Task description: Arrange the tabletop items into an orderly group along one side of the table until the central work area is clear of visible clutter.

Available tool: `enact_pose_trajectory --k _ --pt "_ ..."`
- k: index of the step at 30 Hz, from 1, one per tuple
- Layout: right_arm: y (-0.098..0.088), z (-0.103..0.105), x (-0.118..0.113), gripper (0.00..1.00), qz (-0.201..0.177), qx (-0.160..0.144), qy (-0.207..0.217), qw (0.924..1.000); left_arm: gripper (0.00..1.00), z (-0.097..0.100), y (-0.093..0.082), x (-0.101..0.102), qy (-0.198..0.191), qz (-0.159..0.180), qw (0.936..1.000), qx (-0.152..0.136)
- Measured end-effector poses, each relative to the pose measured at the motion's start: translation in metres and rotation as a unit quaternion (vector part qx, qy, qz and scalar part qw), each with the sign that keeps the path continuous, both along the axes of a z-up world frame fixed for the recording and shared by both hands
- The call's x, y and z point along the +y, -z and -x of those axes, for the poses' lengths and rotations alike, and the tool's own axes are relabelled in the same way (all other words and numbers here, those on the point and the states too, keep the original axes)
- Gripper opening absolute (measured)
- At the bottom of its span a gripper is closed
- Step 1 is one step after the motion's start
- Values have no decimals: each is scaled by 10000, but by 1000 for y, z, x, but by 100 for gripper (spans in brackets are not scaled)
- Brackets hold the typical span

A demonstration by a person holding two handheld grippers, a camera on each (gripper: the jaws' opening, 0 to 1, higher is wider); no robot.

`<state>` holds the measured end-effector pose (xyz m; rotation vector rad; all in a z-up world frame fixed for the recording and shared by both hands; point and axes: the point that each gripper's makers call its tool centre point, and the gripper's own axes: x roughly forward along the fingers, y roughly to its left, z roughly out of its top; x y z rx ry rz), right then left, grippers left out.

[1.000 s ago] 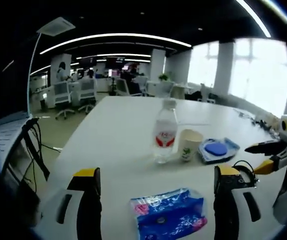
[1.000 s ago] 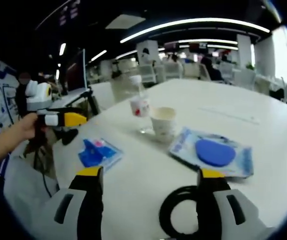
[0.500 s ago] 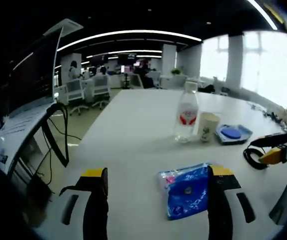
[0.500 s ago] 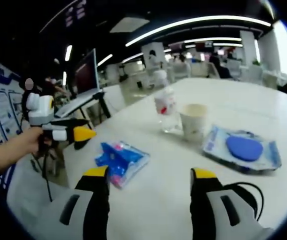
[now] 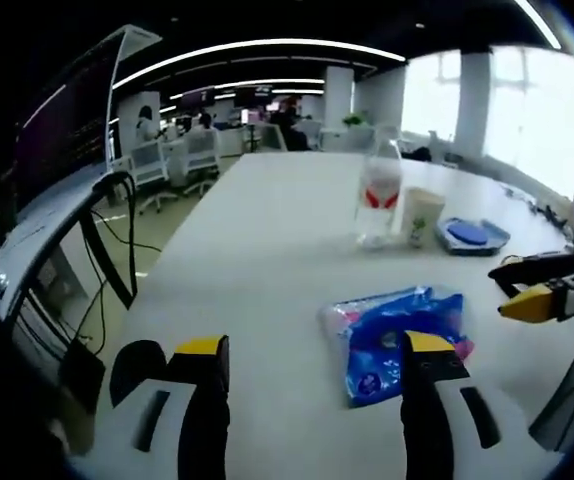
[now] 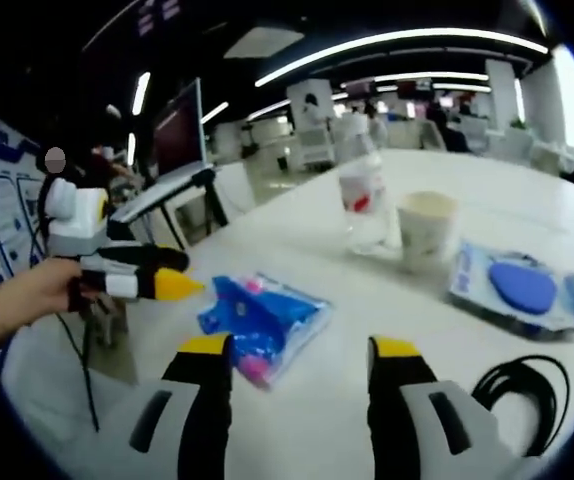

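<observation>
White table (image 5: 257, 250) is carrying tissue pack (image 5: 397, 335), bottle (image 5: 379, 200), cup (image 5: 421, 216), blue-pad packet (image 5: 474, 235) — black cable (image 6: 527, 385) lying nearby.

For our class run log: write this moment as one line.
left tool: open, at blue tissue pack | right tool: open, empty | water bottle, paper cup: upright | black cable: untouched

I count one clear plastic water bottle (image 6: 363, 196), one pale paper cup (image 6: 425, 229), two blue plastic packets (image 6: 264, 322) (image 6: 523, 290), one coiled black cable (image 6: 523, 391).

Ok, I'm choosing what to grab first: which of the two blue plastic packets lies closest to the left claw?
The crinkled blue-and-pink plastic packet, lying by the left claw. The other packet, pale with a blue oval inside, sits farther off beyond the paper cup.
</observation>
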<state>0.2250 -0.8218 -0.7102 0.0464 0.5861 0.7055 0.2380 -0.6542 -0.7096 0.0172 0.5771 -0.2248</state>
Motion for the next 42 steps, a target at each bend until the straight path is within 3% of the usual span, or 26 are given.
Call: enact_pose_trajectory --k 11,16,39,42 --pt "25 -1 30 39 -12 149 4 9999 52 2 19 -4 131 0 9995 271" --pt "30 -4 30 29 61 179 96 9998 48 4 28 -4 131 30 9992 383" --pt "46 -8 29 12 1 484 467 9977 22 6 44 -5 52 105 9976 679" --pt "47 -8 29 10 -5 509 489 9975 15 7 45 -6 56 108 9974 707"
